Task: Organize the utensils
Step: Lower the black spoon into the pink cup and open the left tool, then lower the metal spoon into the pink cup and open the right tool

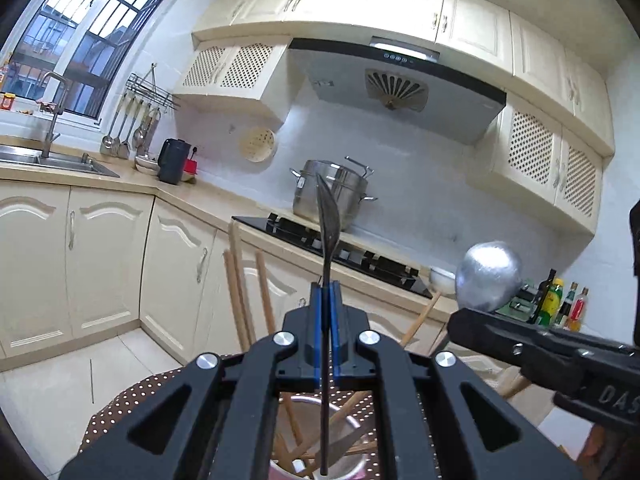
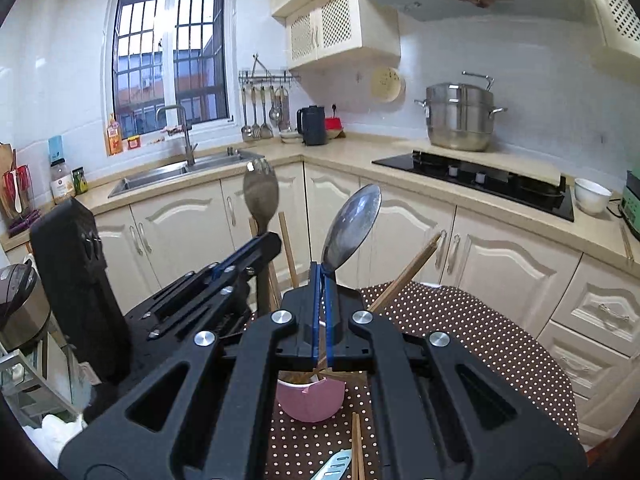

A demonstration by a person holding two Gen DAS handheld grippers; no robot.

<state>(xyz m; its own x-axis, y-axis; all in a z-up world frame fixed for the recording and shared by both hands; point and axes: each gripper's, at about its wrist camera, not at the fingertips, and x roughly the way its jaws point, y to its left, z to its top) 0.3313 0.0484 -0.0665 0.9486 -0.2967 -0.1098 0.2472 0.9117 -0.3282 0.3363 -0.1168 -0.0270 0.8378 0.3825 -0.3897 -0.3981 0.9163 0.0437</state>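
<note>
Both wrist views: two claw-gripped spoons (image 2: 352,224) (image 2: 261,196).

Two spoons up: one (image 2: 352,224) clamped in the right tongs (image 2: 323,280), the other (image 2: 261,200) in the left tongs (image 2: 264,245). One pink cup (image 2: 310,400) below them, one knife (image 2: 334,465) beside two loose chopsticks (image 2: 357,446).

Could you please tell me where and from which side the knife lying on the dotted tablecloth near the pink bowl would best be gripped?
Only the pale blade of the knife shows, flat on the tablecloth beside loose chopsticks and in front of the pink bowl; its handle is hidden. I would probably come straight down and pinch across the handle. Both grippers already hold spoons, so one must be freed first.
</note>
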